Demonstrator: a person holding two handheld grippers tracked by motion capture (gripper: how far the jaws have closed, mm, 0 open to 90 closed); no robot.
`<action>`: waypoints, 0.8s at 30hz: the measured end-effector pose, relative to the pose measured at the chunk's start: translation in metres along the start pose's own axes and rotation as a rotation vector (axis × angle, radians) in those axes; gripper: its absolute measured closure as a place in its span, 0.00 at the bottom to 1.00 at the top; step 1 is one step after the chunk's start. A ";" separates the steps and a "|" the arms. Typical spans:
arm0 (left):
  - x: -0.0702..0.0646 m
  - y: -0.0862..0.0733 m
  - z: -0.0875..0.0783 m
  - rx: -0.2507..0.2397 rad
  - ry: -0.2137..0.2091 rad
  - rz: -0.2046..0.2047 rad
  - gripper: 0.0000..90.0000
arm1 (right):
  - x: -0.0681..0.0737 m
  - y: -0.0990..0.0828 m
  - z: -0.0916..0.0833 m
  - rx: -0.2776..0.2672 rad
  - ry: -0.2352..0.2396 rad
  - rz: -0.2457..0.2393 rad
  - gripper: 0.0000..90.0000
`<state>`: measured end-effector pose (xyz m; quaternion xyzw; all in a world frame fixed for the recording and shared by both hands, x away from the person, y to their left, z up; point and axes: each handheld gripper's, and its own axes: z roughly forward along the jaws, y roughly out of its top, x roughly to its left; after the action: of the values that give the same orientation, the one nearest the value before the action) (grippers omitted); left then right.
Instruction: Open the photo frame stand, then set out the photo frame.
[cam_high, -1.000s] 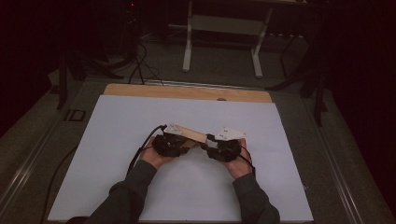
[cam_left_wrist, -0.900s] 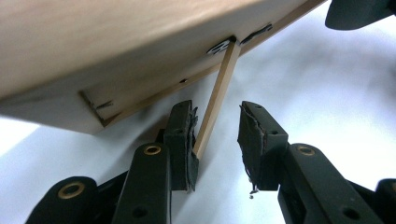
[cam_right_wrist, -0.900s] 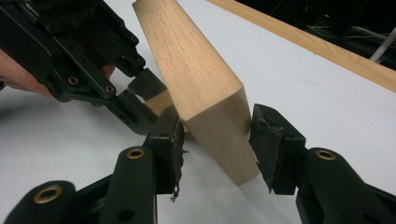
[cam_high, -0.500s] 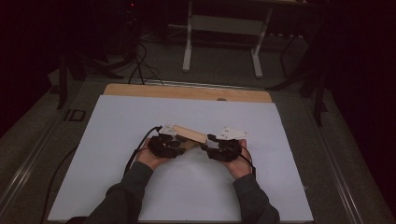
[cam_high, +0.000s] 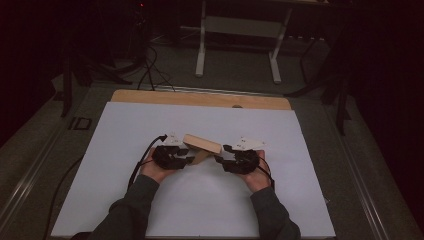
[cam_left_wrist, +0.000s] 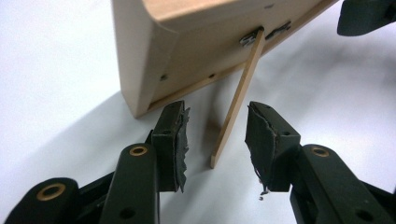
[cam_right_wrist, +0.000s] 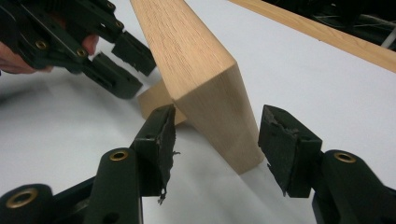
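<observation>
**Wooden frame stands propped between two spread grippers**

A pale wooden picture frame (cam_high: 202, 145) with a thin hinged wooden strut (cam_left_wrist: 236, 100) at its back stands tilted on the white sheet (cam_high: 125, 130) that covers the table, near the middle of it. The strut reaches down from a small metal hinge (cam_left_wrist: 252, 37) to the sheet and props the frame up.

The left gripper (cam_left_wrist: 215, 140), black and held in the person's left hand (cam_high: 155, 170), sits just beside the frame's left end. Its jaws have just been opening and stand spread, with the lower end of the strut between the pads and touching neither.

The right gripper (cam_right_wrist: 217, 142), in the right hand (cam_high: 255, 175), is at the frame's right end. Its jaws have also just been opening; the frame's end corner stands between the worn pads with a gap on each side, wider at the right pad.

A light wooden board edge (cam_high: 200, 98) shows beyond the far side of the sheet.
</observation>
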<state>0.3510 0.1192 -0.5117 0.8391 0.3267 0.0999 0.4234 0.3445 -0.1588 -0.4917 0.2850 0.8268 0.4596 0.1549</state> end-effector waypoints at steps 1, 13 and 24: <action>0.000 0.000 0.000 0.000 0.000 0.000 0.64 | 0.000 0.000 0.000 0.000 0.000 0.000 0.50; 0.006 -0.014 -0.015 -0.068 0.016 -0.036 0.65 | -0.006 -0.007 -0.007 0.014 -0.004 -0.002 0.51; 0.013 -0.020 -0.027 -0.115 0.051 -0.081 0.68 | -0.011 -0.012 -0.011 0.031 -0.004 0.008 0.52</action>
<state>0.3404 0.1533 -0.5119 0.7967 0.3647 0.1225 0.4661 0.3441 -0.1779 -0.4960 0.2915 0.8324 0.4466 0.1502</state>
